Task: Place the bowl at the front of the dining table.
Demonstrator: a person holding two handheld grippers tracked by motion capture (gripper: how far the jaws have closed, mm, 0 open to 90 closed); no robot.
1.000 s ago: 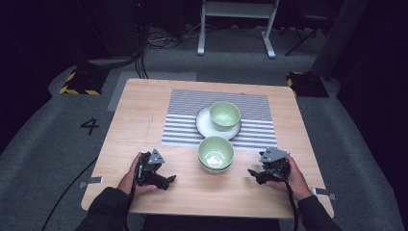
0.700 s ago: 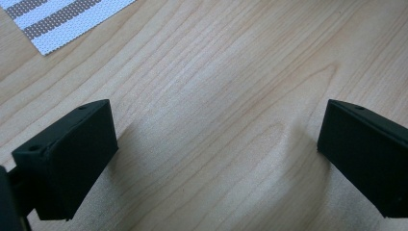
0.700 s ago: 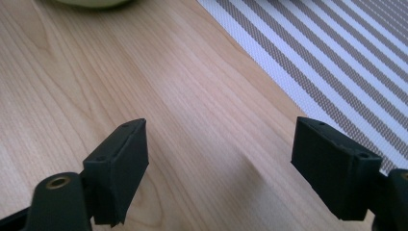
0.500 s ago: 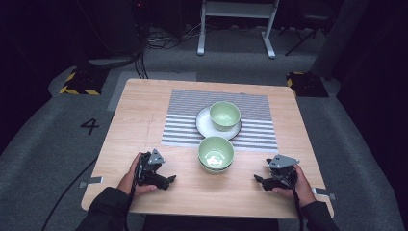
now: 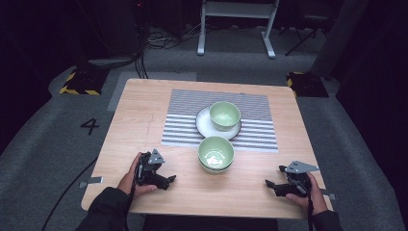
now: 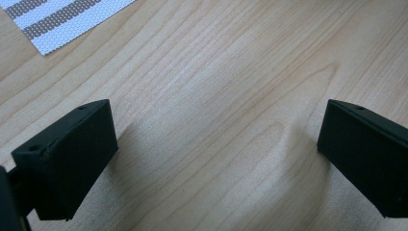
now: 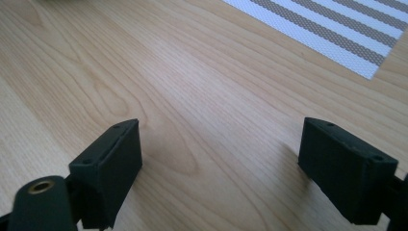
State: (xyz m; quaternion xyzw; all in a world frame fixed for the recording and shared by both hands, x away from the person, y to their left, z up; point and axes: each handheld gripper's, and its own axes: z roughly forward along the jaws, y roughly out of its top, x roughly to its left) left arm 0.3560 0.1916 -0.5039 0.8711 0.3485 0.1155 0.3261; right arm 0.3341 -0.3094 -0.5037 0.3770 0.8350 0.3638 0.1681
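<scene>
The high view takes in two green bowls: one (image 5: pixel 216 153) on bare wood near the table's (image 5: pixel 134 120) centre, one (image 5: pixel 224 115) at its 12 o'clock on a white plate (image 5: pixel 204 122) upon the striped mat (image 5: pixel 183 120). The gripper views give close wood grain and a mat corner (image 6: pixel 57 24). The left gripper (image 5: pixel 168 180) at 8 o'clock stands wide, empty. The right gripper (image 5: pixel 270 186) at 4 o'clock has just been opening, nothing between its jaws. A "4" (image 5: pixel 90 126) marks the floor.
</scene>
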